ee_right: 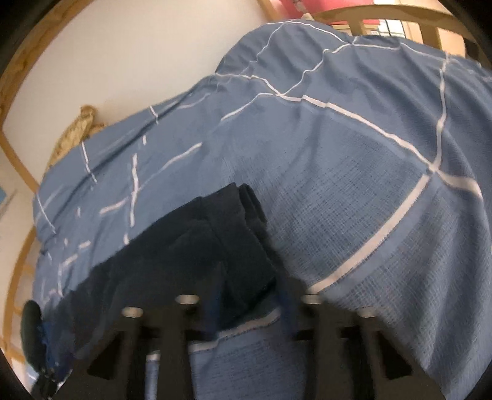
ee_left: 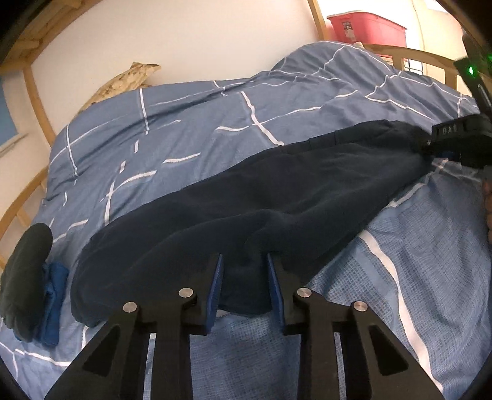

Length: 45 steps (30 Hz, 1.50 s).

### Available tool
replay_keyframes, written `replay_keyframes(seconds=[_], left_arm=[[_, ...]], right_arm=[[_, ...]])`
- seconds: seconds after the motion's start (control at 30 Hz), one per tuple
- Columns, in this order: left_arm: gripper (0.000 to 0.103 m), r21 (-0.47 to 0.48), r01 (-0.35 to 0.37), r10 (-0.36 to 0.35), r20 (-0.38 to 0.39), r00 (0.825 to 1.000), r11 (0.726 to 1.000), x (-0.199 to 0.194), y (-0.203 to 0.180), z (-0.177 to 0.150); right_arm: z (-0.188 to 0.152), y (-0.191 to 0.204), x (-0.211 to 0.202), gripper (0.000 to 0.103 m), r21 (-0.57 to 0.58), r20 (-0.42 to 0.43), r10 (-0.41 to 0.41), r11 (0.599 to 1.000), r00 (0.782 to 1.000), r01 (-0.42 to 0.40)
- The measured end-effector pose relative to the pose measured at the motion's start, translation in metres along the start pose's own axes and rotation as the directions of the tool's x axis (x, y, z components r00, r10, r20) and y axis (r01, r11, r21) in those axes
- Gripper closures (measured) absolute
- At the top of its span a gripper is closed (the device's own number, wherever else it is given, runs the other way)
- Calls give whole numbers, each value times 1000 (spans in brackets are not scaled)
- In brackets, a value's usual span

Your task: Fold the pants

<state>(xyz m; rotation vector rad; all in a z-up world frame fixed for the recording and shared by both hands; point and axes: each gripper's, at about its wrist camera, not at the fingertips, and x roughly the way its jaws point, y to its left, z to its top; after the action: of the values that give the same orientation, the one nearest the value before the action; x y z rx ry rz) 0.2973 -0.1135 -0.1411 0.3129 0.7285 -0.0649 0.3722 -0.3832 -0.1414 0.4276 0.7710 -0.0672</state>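
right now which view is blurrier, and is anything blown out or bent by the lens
Right wrist view: motion-smeared, worst on the right claw and the dark navy fabric pants between its fingers. Left wrist view: sharp, the left claw crisp on the pants, glare washing out the corner above the red plastic bin. Both views: fisheye bows the wooden bed frame and darkens the corners.

A blue duvet (ee_left: 190,129) with white lines covers the bed. A red bin (ee_left: 369,27) stands behind the wooden bed frame (ee_left: 396,54). Folded dark and blue clothes (ee_left: 33,283) lie on the duvet's left; a tan pillow (ee_left: 126,81) leans on the white wall (ee_left: 172,37).
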Motion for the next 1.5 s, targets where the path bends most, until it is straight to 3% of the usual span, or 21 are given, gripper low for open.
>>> replay_keyframes(seconds=[0.13,0.4,0.5,0.53,0.57,0.6,0.77,0.87,0.93,1.07,1.3,1.43,1.5], left_arm=[[74,-6,17,-17,-16,1000,1000,5,1,-1],[74,14,24,-23,-49,999,1000,10,-4,-5],[69,12,44,-43,-72,996,999,11,-2,-4],[61,13,39,-38,-72,997,999,10,-1,-3],[51,12,25,-24,-68,997,1000,7,-1,-2],[47,8,17,-17,-49,999,1000,0,0,-1],[20,-59,-21,28,121,992,998,-46,4,6],[18,-90,-44,60,180,982,995,-56,5,16],[18,-77,-42,55,178,982,996,-50,5,25],[19,-106,-36,48,117,992,994,-27,11,32],[19,-147,-18,22,27,999,989,-1,12,24],[20,-200,18,-19,-4,1000,980,7,22,23],[20,-208,39,-38,9,999,977,3,28,22]], right_arm=[[9,9,-8,87,-48,72,-69,996,995,73],[5,2,3,88,-38,34,-101,994,994,103],[3,2,3,85,-39,33,-97,994,995,98],[4,2,3,79,-35,30,-91,995,995,92],[2,0,2,66,-25,28,-85,996,996,86],[1,-1,1,62,-16,30,-83,996,996,84],[-13,-14,-20,57,100,88,27,994,996,-36],[-17,-22,-18,57,150,92,87,984,992,-100],[-16,-24,-12,57,168,78,102,979,992,-114],[-11,-26,-2,57,196,79,144,968,986,-157],[-6,-19,20,58,177,31,134,975,990,-137],[-5,-12,12,80,138,30,108,984,994,-112],[-3,-1,-3,81,83,65,85,992,994,-91]])
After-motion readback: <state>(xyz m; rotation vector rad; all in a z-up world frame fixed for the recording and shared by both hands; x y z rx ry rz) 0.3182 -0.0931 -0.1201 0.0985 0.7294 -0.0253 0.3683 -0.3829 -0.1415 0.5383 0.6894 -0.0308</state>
